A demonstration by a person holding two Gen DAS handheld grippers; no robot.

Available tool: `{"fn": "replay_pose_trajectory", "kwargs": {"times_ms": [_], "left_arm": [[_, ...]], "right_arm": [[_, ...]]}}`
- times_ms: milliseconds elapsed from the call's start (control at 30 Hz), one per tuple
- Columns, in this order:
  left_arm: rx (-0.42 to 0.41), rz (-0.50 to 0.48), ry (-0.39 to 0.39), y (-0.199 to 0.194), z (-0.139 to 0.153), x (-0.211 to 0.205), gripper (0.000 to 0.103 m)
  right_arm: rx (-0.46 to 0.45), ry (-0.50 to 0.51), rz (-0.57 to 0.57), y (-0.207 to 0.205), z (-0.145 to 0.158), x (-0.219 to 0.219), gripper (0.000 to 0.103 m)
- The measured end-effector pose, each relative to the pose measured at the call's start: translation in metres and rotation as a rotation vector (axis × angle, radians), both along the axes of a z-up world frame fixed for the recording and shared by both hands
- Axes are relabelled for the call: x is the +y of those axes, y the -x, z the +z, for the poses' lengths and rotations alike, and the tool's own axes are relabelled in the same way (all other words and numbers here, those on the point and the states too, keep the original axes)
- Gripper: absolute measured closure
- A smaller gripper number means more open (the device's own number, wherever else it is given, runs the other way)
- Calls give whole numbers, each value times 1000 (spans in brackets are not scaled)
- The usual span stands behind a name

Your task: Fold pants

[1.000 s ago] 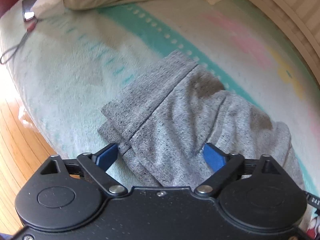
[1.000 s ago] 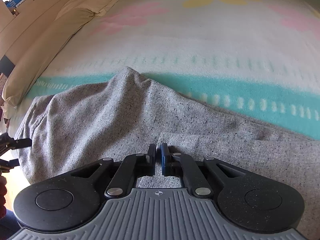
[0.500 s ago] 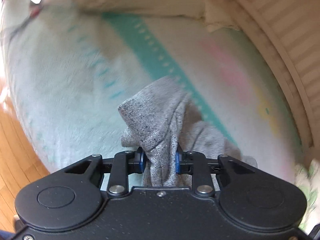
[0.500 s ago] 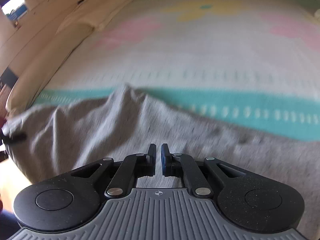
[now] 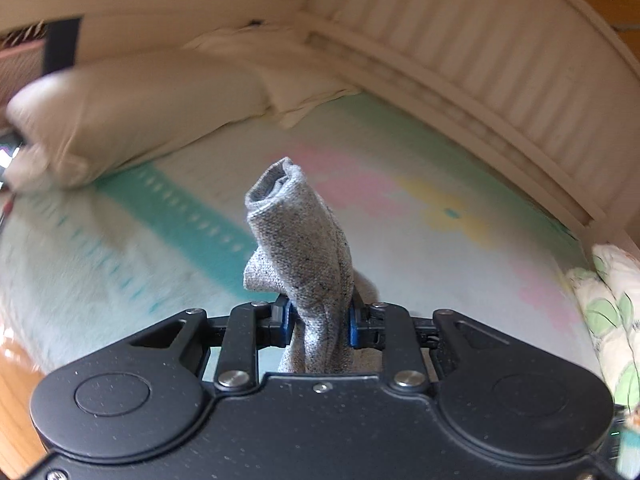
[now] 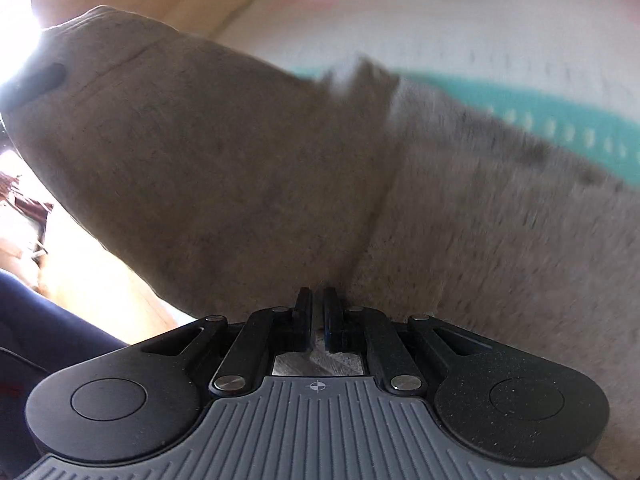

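Pants (image 5: 304, 248) bunched between both pairs of closed jaws.

- I see a bed (image 5: 420, 216) covered by a pale blanket (image 5: 132, 248) with a teal band, pink patches and a yellow flower print.
- A cream pillow (image 5: 132, 112) lies on the bed at its far left end, against the headboard.
- A floral-print cloth (image 5: 612, 312) sits at the bed's right edge.
- In my right wrist view the grey pants (image 6: 480, 220) lie partly on the blanket, crossing the teal band; the picture is blurred.
- A ribbed cream wall panel (image 5: 500, 40) runs along the bed's far side.
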State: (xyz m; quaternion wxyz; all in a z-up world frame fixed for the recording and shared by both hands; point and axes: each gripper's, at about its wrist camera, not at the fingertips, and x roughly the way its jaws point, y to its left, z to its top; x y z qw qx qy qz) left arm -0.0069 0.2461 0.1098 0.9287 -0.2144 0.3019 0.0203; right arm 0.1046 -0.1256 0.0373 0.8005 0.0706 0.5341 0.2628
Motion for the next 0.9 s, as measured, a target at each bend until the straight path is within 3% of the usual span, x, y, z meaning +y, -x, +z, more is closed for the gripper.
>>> {"fn": "replay_pose_trajectory", "kwargs": {"times_ms": [100,233,400,500,633,700,800,900], "left_arm": [[-48,-61,-57,8,22,-30,72],[-99,-163,-127,11,47,-80,72],[-126,-353,-185,6,56,-172,72],[-80,-490,-209,-3,36,-236,67],[107,-649,-190,-18,-11,-300,61],[178,-692,-186,-21,-25,-312,61],[147,-694,-180,-23,-23,-302,60],[127,-666,-111,-39,-14,-274,57]], "right_arm": [[-51,-91,-93,0,22,-30,96],[-108,-61,-266,0,36,-74,96],[-59,-31,-474,3,22,-130,96],[-13,28,-567,8,8,-152,96],[5,62,-651,15,0,-173,95],[-3,36,-680,21,-1,-182,86],[-12,7,-715,23,-1,-201,79],[-14,4,-732,21,1,-204,77]]}}
